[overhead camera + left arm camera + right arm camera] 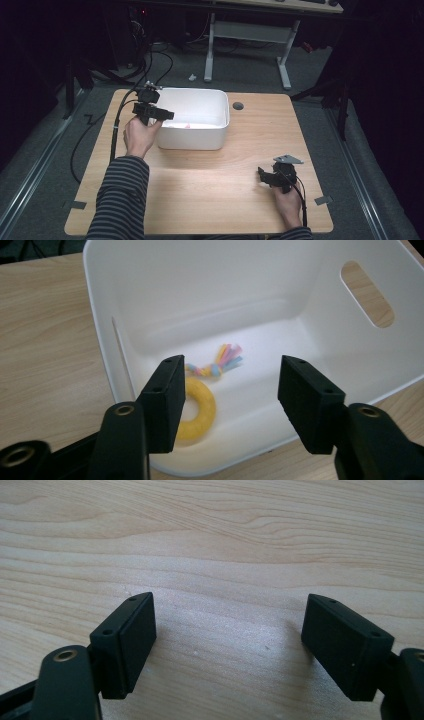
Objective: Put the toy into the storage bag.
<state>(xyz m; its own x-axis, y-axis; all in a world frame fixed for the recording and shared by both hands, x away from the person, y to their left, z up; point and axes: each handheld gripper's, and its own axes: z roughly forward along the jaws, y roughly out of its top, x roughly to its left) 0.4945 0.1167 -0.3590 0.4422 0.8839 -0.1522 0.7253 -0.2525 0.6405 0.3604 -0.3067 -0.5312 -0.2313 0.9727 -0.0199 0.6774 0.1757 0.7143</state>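
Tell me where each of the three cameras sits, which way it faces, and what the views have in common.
High view: above the person's side, facing forward and down on the wooden table; shows both striped sleeves, the left gripper and right gripper.
Left gripper view: rides the left gripper, looking down into the white bin at a yellow ring toy; open jaws frame it.
Right gripper view: rides the right gripper, facing bare tabletop between open jaws.
Shared: the bin appears in the high and left gripper views.
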